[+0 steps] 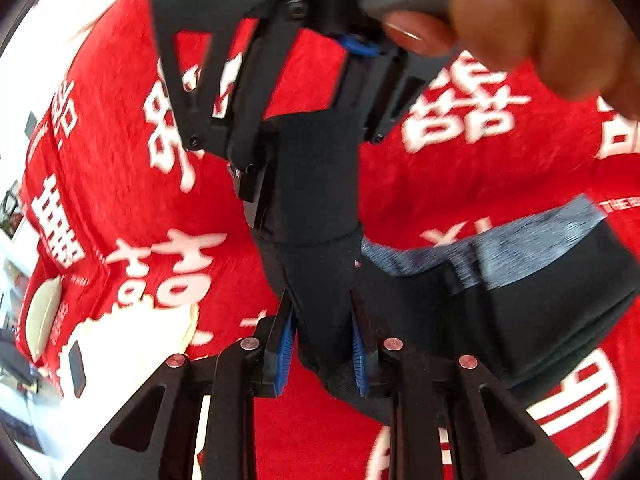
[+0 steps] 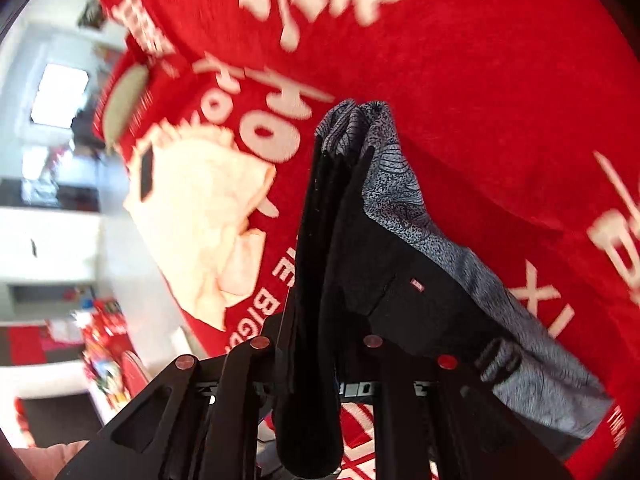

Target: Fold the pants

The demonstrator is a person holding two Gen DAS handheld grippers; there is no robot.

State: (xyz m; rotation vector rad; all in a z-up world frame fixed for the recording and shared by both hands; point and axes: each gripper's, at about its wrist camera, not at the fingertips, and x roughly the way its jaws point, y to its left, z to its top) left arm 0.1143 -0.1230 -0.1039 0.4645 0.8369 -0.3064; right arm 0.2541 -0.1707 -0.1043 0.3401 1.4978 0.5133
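Observation:
The pants are black with a grey patterned waistband and hang lifted over a red blanket. My left gripper is shut on a bunched black part of them between its blue pads. The right gripper shows ahead of it, also clamped on the black fabric, with the person's hand on its handle. In the right wrist view my right gripper is shut on the pants, the grey band bunched at its fingertips.
The red blanket with white characters covers the bed. A cream garment with a dark phone-like thing lies on it to the left. The bed's edge and room furniture show at far left.

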